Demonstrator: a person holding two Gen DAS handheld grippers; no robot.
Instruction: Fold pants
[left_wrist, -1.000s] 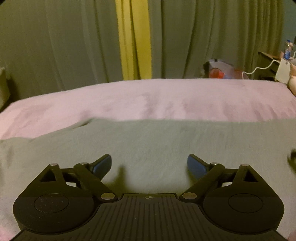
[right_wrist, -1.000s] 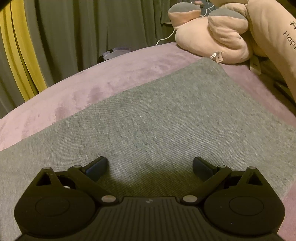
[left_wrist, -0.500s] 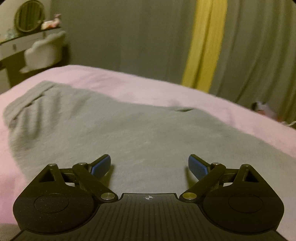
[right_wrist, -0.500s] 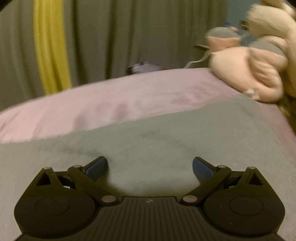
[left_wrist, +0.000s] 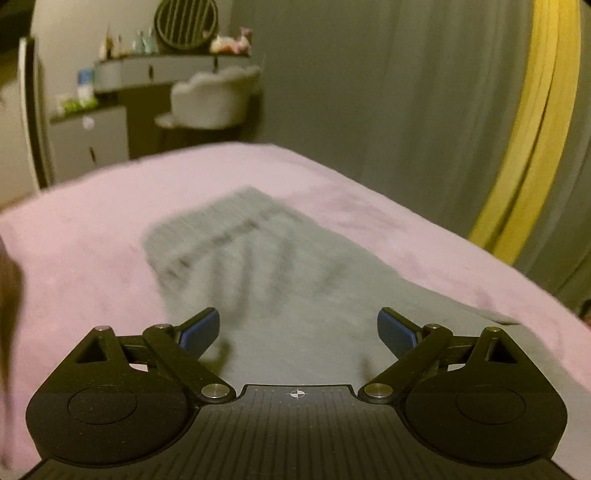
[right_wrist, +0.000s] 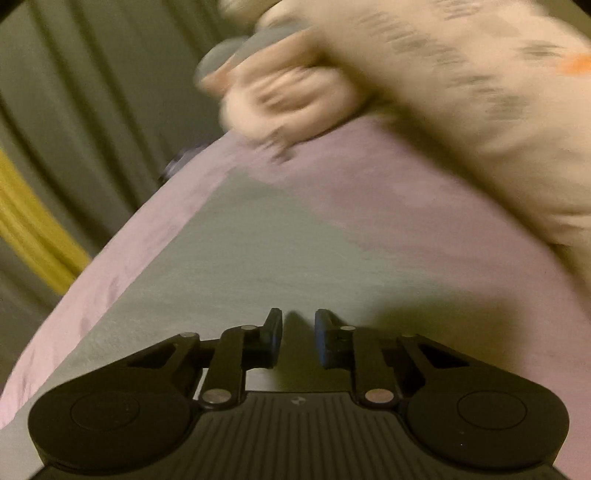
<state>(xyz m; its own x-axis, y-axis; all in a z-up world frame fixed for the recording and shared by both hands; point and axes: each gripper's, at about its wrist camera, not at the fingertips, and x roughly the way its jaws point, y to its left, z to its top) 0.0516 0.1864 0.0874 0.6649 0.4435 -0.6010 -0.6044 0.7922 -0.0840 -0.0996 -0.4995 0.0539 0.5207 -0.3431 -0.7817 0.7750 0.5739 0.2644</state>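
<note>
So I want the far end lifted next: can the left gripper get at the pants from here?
Probably yes: the left gripper is open over the pants, nothing lying between.

Pants (left_wrist: 280, 280) plain grey. Bed (left_wrist: 110, 229) pink. Curtain (left_wrist: 369, 92) grey-green with a yellow stripe (left_wrist: 532, 122). Plush (right_wrist: 424, 74) cream-pink, grey patches, blurred dark lettering. Chair (left_wrist: 210, 99) white. Left gripper (left_wrist: 298, 334) black with blue pads (left_wrist: 201, 328).
</note>
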